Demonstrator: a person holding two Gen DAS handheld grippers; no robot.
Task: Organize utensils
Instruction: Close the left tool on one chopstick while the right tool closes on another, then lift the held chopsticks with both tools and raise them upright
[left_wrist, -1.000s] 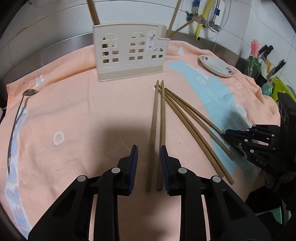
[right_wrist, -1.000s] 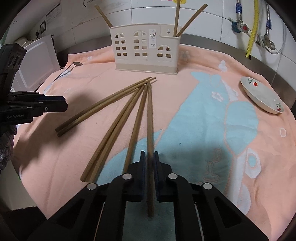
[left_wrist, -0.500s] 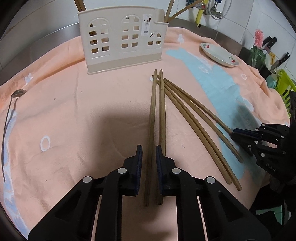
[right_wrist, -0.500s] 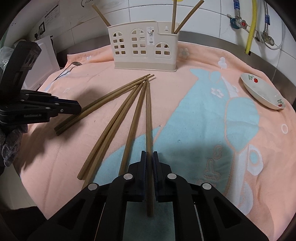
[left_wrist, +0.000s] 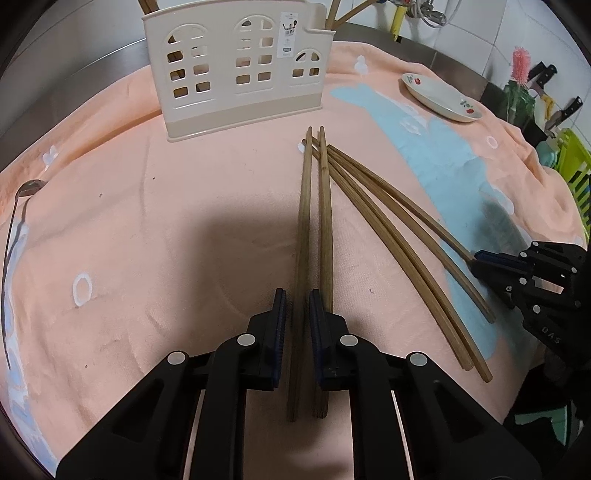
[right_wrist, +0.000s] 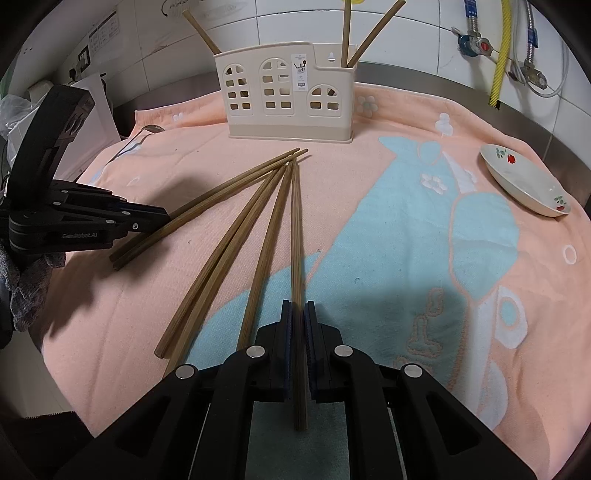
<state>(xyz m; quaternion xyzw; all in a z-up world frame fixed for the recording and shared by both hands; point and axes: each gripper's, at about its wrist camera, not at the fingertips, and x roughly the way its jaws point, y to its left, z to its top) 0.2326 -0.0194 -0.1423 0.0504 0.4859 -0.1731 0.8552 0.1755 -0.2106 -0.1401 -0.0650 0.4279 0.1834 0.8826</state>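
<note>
The left claw (left_wrist: 295, 306) has just been closing around one slim wooden chopstick (left_wrist: 303, 236); whether its ribbed blue pads press it is unclear. The right claw (right_wrist: 298, 314) is clamped on another chopstick (right_wrist: 296, 236). Six chopsticks fan across the fuzzy peach towel (right_wrist: 369, 258) mid-frame. Upper centre stands a cream plastic holder (right_wrist: 288, 99) holding three more, before white tiles.

I'm looking at matt brown wooden chopsticks (left_wrist: 325, 206) lying on a soft, nubbly terry towel (left_wrist: 147, 229) in peach and pale blue. The utensil holder (left_wrist: 236, 70) is showing as smooth cream plastic (slightly satin), and the small dish (left_wrist: 441, 98) is gleaming like glazed ceramic. My left gripper (left_wrist: 297, 302) is reading as matt black plastic with ribbed blue pads. The spoon (left_wrist: 14, 236) is glinting as polished metal.
</note>
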